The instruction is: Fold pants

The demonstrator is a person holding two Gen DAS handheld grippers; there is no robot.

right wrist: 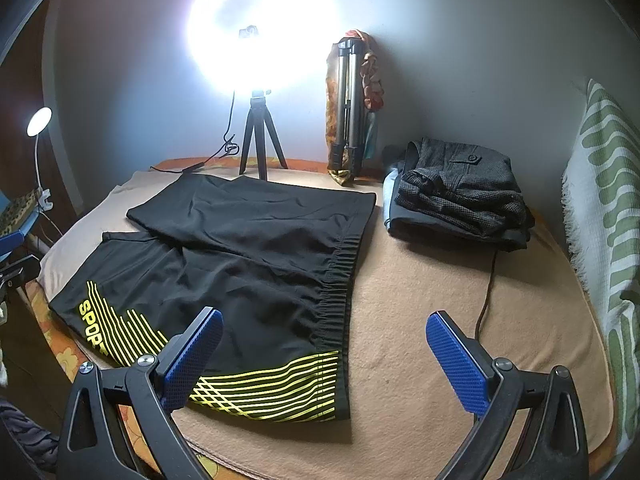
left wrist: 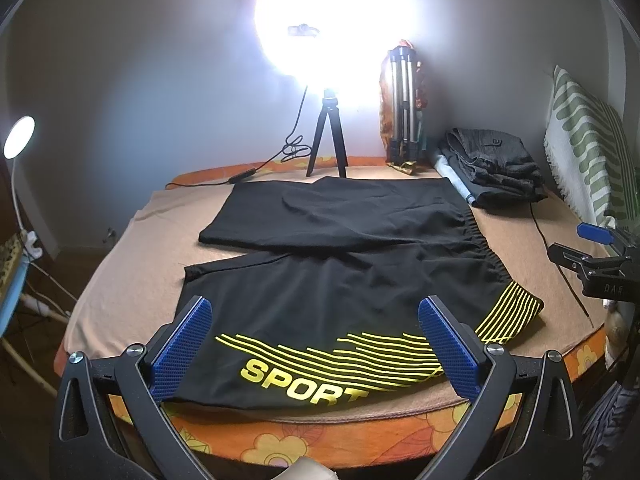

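Black pants (left wrist: 340, 264) — short ones with yellow stripes and the word "SPORT" — lie spread flat on a tan blanket (right wrist: 420, 340) that covers the bed (left wrist: 320, 440). Their long axis runs across the bed: the gathered waistband (right wrist: 340, 280) points toward the right side, the two leg openings toward the left, one leg nearer the front edge and the other toward the wall. The left claw (left wrist: 316, 352) hangs over the near leg with its blue pads spread wide, holding nothing; its right pad covers part of the stripe print, and the last letter of the word is cut by a fold of cloth. The right claw (right wrist: 324, 356) is likewise wide open and empty, its left pad above the striped corner by the waistband, its right pad over bare blanket. In the left wrist view the right claw shows only in part at the right edge. A ring light on a small tripod (left wrist: 326, 136) glares so hard that the device at its centre is hard to make out. A folded tripod (right wrist: 348, 108) leans on the wall, and a pile of dark folded clothes (right wrist: 460, 196) sits near the far right — a cable runs from under it.
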